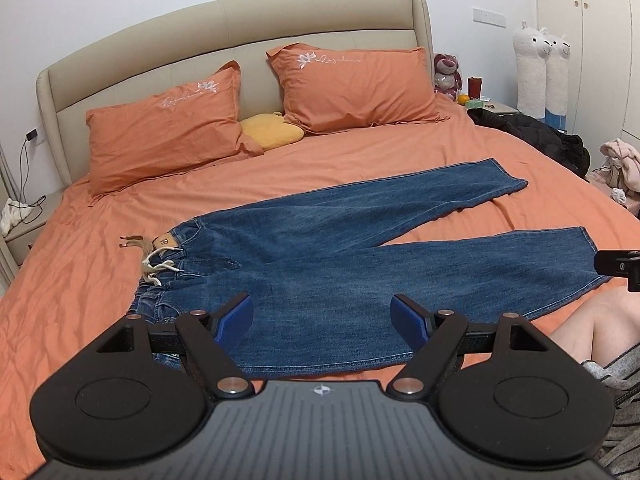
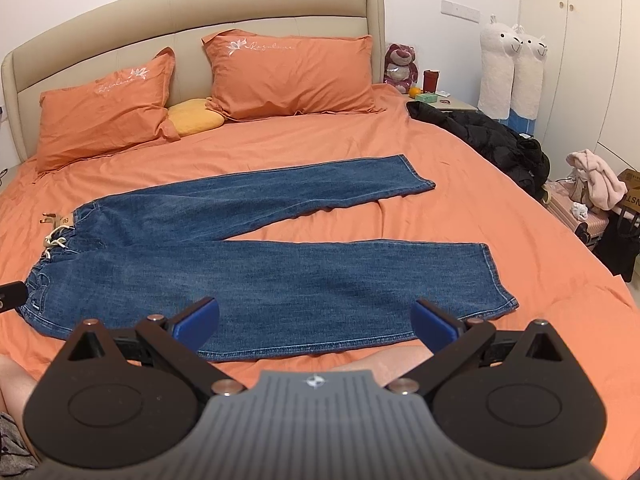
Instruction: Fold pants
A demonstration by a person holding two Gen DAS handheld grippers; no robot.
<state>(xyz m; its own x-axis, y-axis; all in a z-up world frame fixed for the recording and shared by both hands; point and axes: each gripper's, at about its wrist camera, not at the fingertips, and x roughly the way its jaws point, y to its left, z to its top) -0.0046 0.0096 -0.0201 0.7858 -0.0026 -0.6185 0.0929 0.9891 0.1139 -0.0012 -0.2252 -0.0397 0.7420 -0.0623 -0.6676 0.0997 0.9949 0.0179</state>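
Two grippers hover over the near edge of the bed [image 1: 80, 300], both spread wide and grasping nothing. At far left, the waistband with its cream drawstring [image 1: 154, 266] marks the top of the blue jeans [image 1: 320, 264], which lie flat on the orange sheet, legs splayed in a V running rightward. Left gripper [image 1: 322, 314] hangs above the near leg by the waist end. Right gripper [image 2: 316, 318] hangs above that leg's hem end. Beyond, two orange pillows [image 2: 288, 76] lean on the headboard; a black jacket [image 2: 488, 136] slumps at far right.
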